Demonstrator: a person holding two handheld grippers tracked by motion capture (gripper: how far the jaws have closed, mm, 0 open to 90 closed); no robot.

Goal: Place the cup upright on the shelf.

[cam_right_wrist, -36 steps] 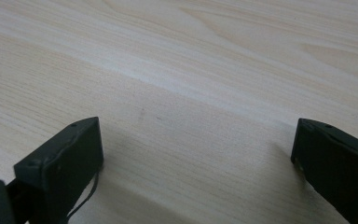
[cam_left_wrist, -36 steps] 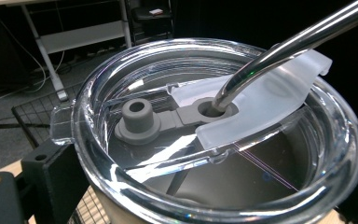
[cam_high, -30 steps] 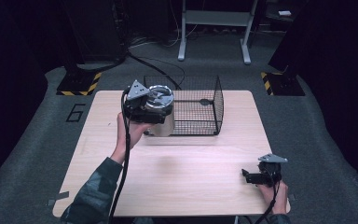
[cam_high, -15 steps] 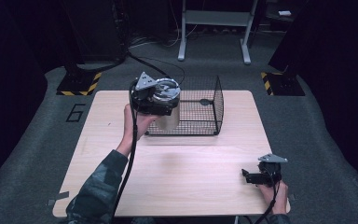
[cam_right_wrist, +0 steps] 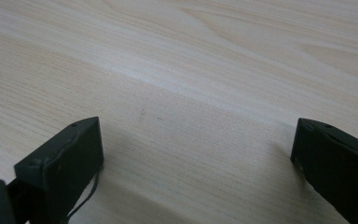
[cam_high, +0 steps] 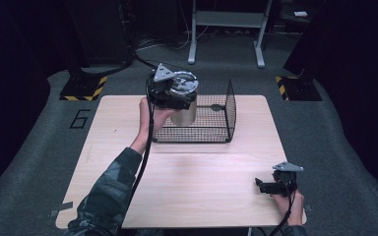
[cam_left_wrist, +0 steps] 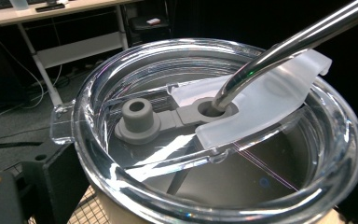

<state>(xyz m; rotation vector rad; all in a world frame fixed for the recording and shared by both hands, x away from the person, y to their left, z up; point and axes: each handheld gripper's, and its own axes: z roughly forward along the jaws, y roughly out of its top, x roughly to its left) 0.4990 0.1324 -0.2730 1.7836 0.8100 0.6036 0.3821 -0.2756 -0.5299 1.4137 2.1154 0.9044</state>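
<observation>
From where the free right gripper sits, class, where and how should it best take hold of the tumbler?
Grip the tumbler low on its steel wall, coming level from the right. The clear lid and slanting metal straw block the top, and the left gripper clamps the left side. Probably lift it clear of the wire basket first.

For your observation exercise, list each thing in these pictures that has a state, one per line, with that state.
Steel tumbler with clear plastic lid: upright, held off the table at the basket's left end.
Clear lid: on, metal straw through its hole.
Black wire basket: standing on the table.
Left gripper: shut on the tumbler.
Right gripper: open, low over the wooden table.
</observation>
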